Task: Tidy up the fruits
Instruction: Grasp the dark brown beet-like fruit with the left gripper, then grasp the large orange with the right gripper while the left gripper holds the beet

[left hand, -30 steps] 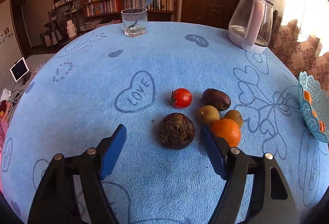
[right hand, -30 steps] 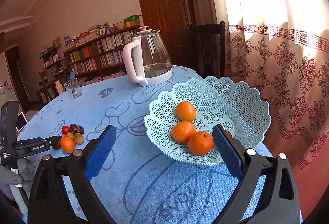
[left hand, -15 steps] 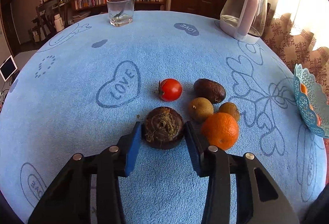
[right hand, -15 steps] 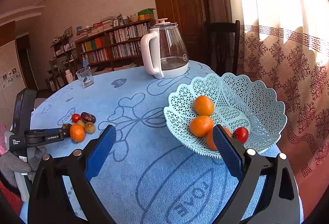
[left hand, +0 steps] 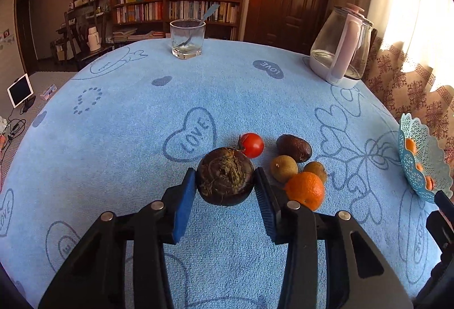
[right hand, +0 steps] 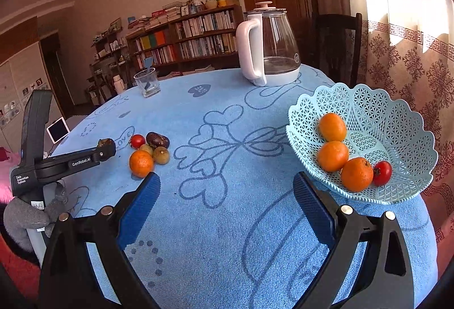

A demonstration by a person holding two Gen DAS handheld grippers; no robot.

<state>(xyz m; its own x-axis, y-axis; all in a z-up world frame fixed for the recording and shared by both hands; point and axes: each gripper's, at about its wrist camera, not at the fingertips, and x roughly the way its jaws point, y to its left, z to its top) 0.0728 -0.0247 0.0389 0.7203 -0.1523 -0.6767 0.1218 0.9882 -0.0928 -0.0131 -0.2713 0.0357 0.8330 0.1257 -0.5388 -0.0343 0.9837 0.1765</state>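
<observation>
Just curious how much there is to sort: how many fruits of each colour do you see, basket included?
Orange fruits: 4
Red tomatoes: 2
Dark fruits: 2
Tan fruits: 2
Total: 10

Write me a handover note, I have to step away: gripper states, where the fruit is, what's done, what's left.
Left hand-held gripper: shut on the dark round fruit.
Right hand-held gripper: open, empty, beside the basket.
Done: three oranges and one tomato are in the basket.
Left: the held fruit, plus loose tomato, orange, dark oval fruit and two small brown fruits on the blue cloth.
</observation>
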